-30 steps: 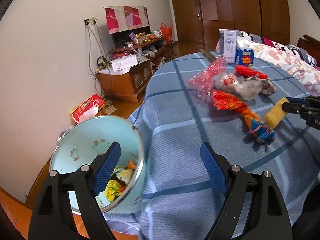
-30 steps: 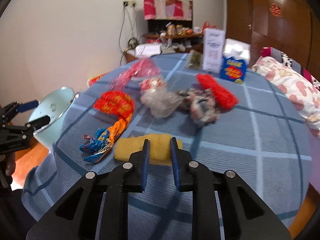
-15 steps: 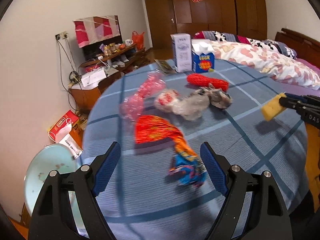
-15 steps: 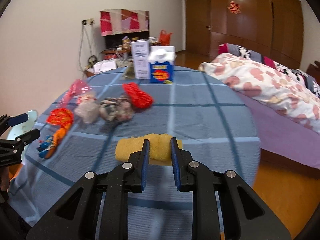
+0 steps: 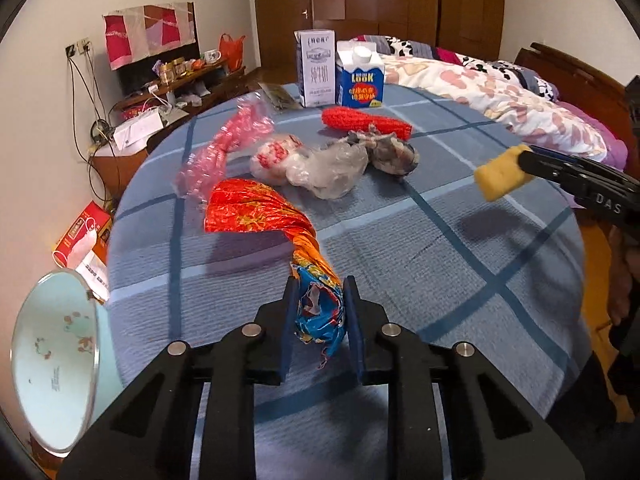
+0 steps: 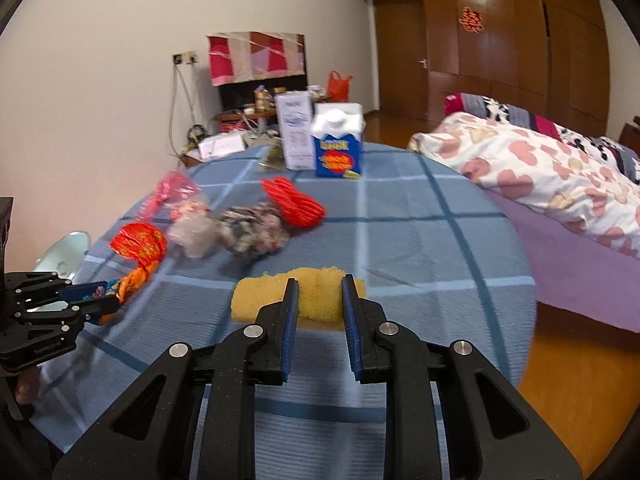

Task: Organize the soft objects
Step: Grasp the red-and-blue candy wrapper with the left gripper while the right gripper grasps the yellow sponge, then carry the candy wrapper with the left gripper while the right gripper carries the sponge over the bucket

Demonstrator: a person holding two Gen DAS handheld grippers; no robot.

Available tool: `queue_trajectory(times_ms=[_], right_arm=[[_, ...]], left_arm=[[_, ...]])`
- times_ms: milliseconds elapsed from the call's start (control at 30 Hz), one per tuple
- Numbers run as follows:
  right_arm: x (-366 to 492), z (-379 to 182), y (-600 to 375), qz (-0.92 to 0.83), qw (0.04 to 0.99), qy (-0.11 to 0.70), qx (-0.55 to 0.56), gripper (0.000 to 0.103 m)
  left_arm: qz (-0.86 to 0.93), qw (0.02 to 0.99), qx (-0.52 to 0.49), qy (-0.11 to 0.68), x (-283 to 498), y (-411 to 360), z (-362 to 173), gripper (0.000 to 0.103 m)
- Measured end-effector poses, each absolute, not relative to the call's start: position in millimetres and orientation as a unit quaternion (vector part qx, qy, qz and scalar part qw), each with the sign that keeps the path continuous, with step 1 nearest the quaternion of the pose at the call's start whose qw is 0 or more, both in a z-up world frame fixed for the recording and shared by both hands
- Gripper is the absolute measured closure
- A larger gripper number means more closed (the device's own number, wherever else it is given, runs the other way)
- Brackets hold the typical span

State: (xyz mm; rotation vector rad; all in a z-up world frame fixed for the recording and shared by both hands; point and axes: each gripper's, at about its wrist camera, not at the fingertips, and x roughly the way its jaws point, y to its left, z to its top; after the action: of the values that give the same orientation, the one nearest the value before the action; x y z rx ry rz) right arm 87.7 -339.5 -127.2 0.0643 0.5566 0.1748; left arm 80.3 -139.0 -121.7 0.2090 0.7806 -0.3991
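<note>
swung away from the pale blue enamel basin (image 5: 56,364), which now sits at the lower left off the table edge, the left gripper (image 5: 320,314) has just been closing and now clenches the blue end of the twisted red, orange and blue foil bag (image 5: 276,236), the rest of it lying on the blue checked tablecloth (image 5: 440,264). the right gripper (image 6: 318,312) has swung too, and grips the yellow sponge (image 6: 298,298), held clear above the cloth. with both soft things gripped, the likely next step is carrying them to the basin. the clear plastic bag (image 5: 320,166) and red knitted roll (image 5: 366,124) wait further back.
</note>
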Motion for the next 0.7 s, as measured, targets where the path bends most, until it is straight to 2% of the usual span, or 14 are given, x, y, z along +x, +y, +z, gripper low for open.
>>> queue_trajectory(times_ms=[367, 700], right_arm=[[103.6, -110.0, -284.1, 0.131, 0.958, 0.253, 0.015, 0.08], [120.9, -96.9, -230.3, 0.174, 0.955, 0.241, 0.003, 0.08]], left_arm=[[-0.127, 0.928, 0.093, 0.336, 66.8, -70.7, -86.1, 0.081], [-0.079, 0.935, 0.085, 0.336, 64.0, -20.5, -81.2, 0.081]])
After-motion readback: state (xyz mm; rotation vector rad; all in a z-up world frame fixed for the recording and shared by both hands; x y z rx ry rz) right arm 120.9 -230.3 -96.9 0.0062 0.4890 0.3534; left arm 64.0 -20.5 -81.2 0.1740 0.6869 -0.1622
